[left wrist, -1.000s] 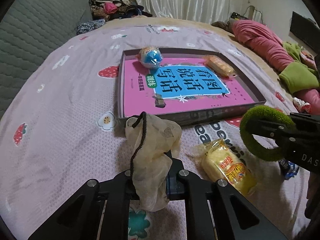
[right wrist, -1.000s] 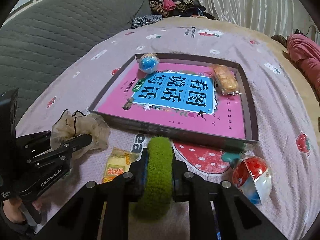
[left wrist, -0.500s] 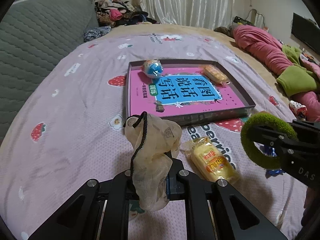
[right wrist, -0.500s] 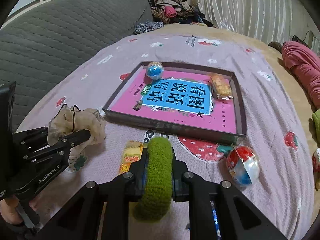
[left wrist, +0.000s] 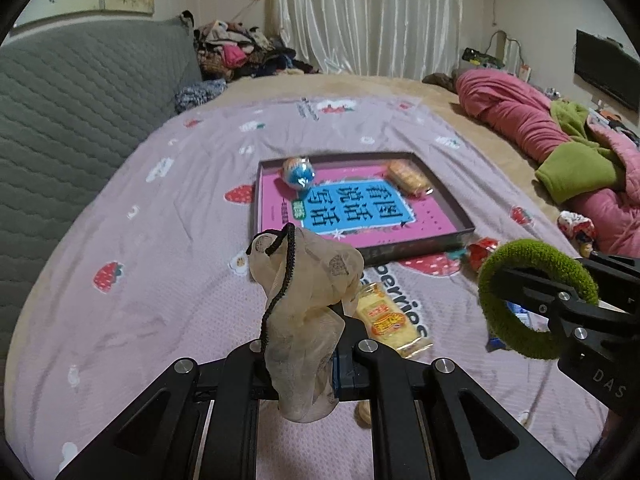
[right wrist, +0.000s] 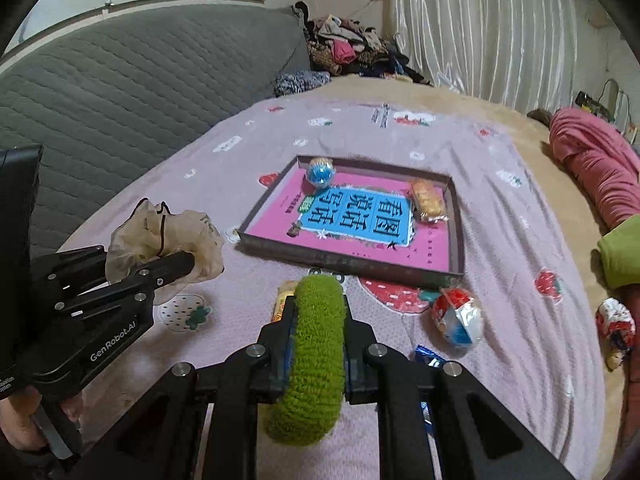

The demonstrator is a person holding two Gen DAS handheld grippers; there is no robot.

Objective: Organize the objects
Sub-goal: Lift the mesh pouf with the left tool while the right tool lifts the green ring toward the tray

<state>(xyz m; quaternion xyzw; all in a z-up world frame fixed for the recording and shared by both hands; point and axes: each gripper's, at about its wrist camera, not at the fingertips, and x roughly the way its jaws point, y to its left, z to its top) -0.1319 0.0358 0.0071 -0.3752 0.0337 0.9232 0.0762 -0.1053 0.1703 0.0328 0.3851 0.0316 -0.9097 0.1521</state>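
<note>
- The left gripper [left wrist: 304, 364] has its jaws pinched on a beige mesh scrunchie [left wrist: 308, 280] with a black cord, held up above the bed; in the right wrist view the same gripper's body reads "GenRobot.AI", and a hand [right wrist: 24, 428] grips its handle at the lower left.
- The right gripper [right wrist: 318, 344] has its jaws clamped on a fuzzy green hair ring [right wrist: 314, 356], which stands on edge between the fingers; from the left wrist view the letters "DAS" show on this gripper's body.
- Below the two grippers, on the lilac strawberry-print bedsheet [left wrist: 132, 280], lies a yellow snack packet [left wrist: 388, 320] with red writing too small to read.
- Just to its right a blue wrapper [right wrist: 428, 356] peeks out beside the right gripper's finger.
- A red, white and blue foil-wrapped ball [right wrist: 458, 316] rests on the sheet near the box's front right corner.
- Large print on the sheet, partly covered, ends in "berries".
- Farther on sits a shallow dark box [right wrist: 458, 224] holding a pink book [right wrist: 368, 236] whose blue panel carries the Chinese title "看图说话写话", seen upside down.
- Inside the box, a blue foil ball [right wrist: 320, 172] lies at the far left corner and an orange-wrapped pastry [right wrist: 428, 200] along the right side.
- Beyond, a grey quilted headboard [left wrist: 80, 92], piled clothes [left wrist: 240, 52] and white curtains [left wrist: 368, 16].
</note>
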